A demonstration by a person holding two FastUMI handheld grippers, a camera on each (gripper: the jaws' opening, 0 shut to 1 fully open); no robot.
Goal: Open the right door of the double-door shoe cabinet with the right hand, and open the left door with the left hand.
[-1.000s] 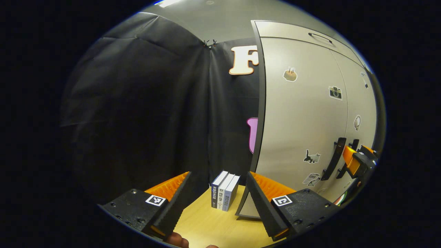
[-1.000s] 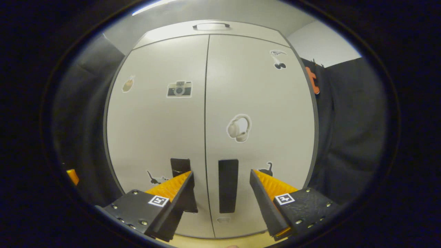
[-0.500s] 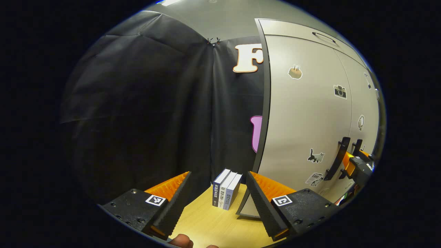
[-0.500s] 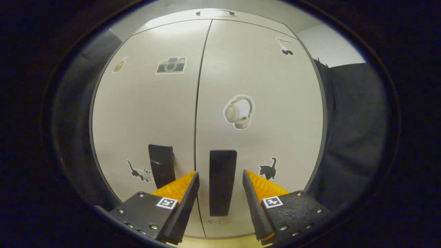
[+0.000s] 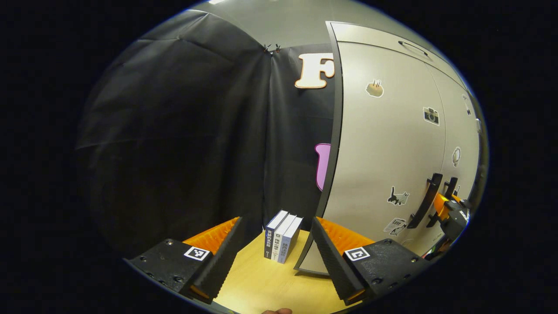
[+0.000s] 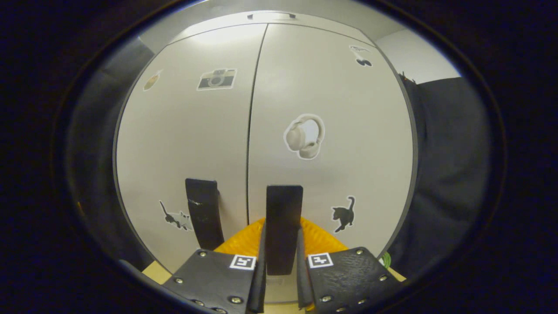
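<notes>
The shoe cabinet (image 6: 305, 87) stands directly ahead of my right tongs (image 6: 281, 261), both doors flush and closed, the seam between them running just left of those tongs. The right door handle (image 6: 283, 226), a dark upright bar, sits between the two fingers of my right tongs; the fingers are drawn in narrow against its two sides and appear to clamp its lower half. The left door handle (image 6: 204, 213) stands just left of my right tongs, apart from them, on the other side of the seam.

On the right door (image 6: 348, 144), a headphone sticker (image 6: 305, 137) lies above my right tongs and a black cat sticker (image 6: 343, 213) just to their right. On the left door (image 6: 174, 144), a camera sticker (image 6: 217, 79) lies up and to the left, and a second cat sticker (image 6: 175, 216) lies left of the left door handle.

My left tongs (image 5: 275, 253) are held wide and grip nothing. They hang off the cabinet's left edge, well apart from both handles, which show far to their right. In the left gripper view my right tongs (image 5: 451, 211) show at those handles. Ahead of my left tongs, between the fingers, three books (image 5: 282, 242) stand upright on the wooden surface (image 5: 261, 283), just beside the cabinet's lower corner.
</notes>
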